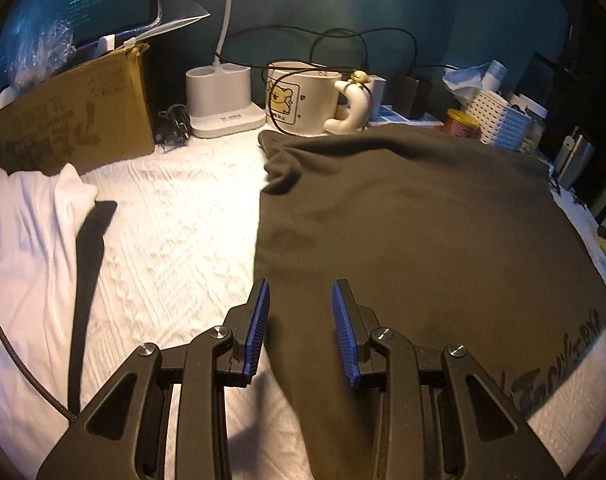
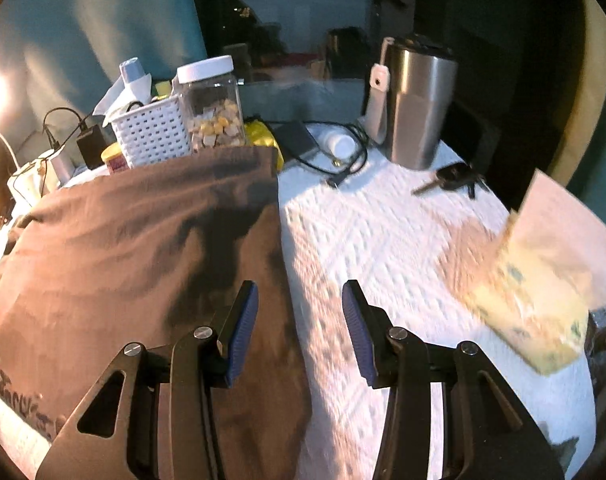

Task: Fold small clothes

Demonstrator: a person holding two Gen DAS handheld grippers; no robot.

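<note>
- The dark brown garment (image 1: 423,232) lies spread on the white textured cloth (image 1: 175,232) covering the surface, with printed lettering along its near hem.
- The left gripper (image 1: 301,328) hangs over the garment's left edge, its blue pads parted with nothing pinched between them.
- The right gripper (image 2: 301,328) hangs over the garment's right edge (image 2: 279,240), jaws wide and empty.
- A white garment (image 1: 27,240) lies bunched to the left, apart from the brown one.
- Behind the brown garment stand a bear-print mug (image 1: 303,100), a white basket (image 2: 151,136), a clear jar (image 2: 213,108) and a steel tumbler (image 2: 419,104).
</note>
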